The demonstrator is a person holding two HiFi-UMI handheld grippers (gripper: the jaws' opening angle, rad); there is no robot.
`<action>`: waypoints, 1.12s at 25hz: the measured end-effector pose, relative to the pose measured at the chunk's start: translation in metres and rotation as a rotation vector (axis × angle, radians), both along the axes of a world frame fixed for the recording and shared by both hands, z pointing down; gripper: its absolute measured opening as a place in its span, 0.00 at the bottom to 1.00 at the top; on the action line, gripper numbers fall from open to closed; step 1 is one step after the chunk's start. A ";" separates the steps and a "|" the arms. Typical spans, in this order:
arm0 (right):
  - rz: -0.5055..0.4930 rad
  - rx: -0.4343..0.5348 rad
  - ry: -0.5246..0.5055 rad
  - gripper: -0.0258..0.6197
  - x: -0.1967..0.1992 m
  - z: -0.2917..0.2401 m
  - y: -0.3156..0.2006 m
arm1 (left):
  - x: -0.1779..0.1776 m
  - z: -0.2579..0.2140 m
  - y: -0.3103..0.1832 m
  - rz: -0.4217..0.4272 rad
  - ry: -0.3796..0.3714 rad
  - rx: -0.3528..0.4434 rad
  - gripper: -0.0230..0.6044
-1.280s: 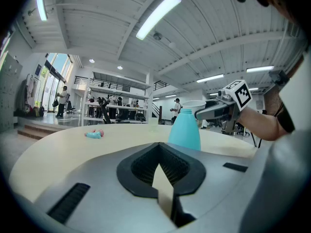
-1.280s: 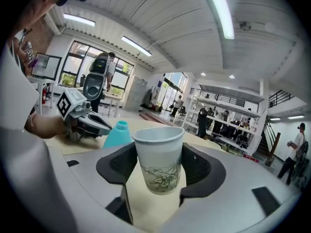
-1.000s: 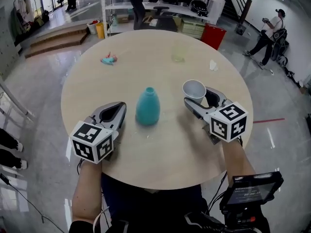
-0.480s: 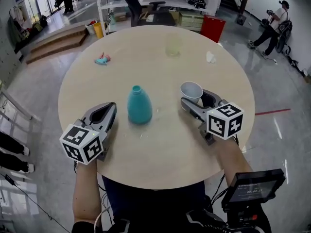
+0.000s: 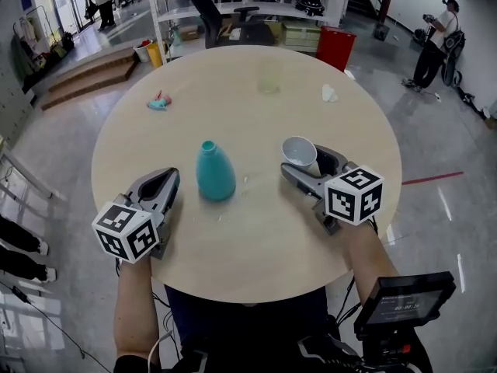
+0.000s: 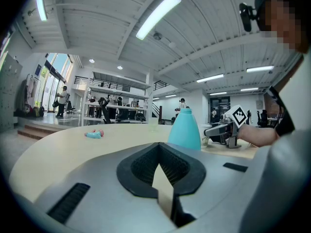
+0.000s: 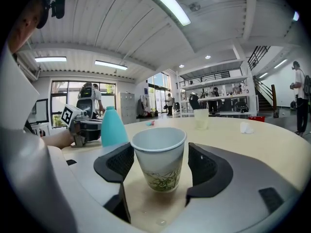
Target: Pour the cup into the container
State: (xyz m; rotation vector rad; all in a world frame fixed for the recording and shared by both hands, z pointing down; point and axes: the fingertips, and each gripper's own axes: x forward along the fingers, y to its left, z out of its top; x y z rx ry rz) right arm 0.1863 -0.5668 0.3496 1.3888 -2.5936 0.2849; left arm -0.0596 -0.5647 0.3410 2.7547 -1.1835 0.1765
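1. Container (image 5: pixel 215 173) stands upright on the table (image 5: pixel 256 243), near the middle
2. Left gripper (image 5: pixel 171 177) rests on the table just left of the container, not touching it
3. Cup (image 5: pixel 300 153) stands upright right of the container, well apart from it, between the opening jaws of the right gripper (image 5: pixel 305 162) (a pad on each side, neither touching)
4. Far side of the table: second cup (image 5: pixel 269 76) behind both; small wad (image 5: pixel 329 93) right of it; small item (image 5: pixel 158 102) at far left

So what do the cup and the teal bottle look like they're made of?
Cup: likely paper, matte white, with a rolled rim and a printed green leaf pattern. Bottle: probably plastic, though glazed ceramic is possible; it is smooth and opaque teal with a soft sheen.
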 end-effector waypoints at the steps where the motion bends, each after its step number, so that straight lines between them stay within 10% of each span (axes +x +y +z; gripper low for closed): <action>1: 0.000 0.000 -0.005 0.54 0.001 0.000 0.001 | -0.001 0.001 0.000 0.000 0.000 0.000 0.03; 19: 0.059 0.228 0.038 0.55 0.006 -0.054 0.039 | -0.003 -0.034 0.054 -0.031 0.127 0.101 0.03; 28: -0.038 0.248 -0.026 0.08 -0.028 -0.061 0.128 | -0.004 -0.036 0.159 -0.084 0.140 0.098 0.04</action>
